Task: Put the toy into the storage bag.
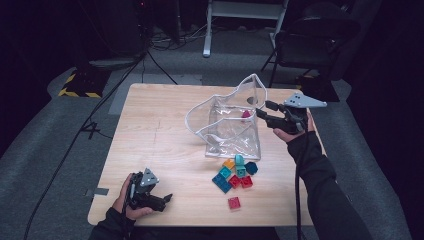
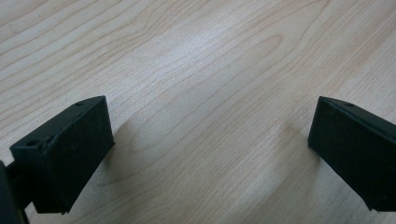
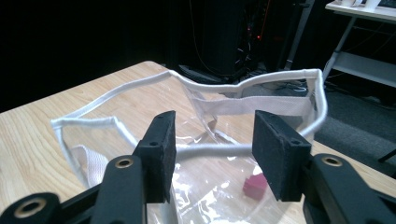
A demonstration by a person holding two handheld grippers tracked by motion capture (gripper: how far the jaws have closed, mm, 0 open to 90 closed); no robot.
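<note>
Two grippers are being held apart: the right gripper [image 3: 212, 154], jaws parted and empty, over the clear bag [image 1: 230, 125] containing a pink block [image 3: 255, 186]. The left gripper [image 2: 210, 154] is being rested wide open on the table [image 1: 155, 130].

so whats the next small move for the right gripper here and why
Probably draw the right gripper back from the clear bag and swing it toward the loose blocks in front of the bag. Its jaws are apart with nothing between them, one pink block already lies inside the bag, and the rest wait on the table.
</note>
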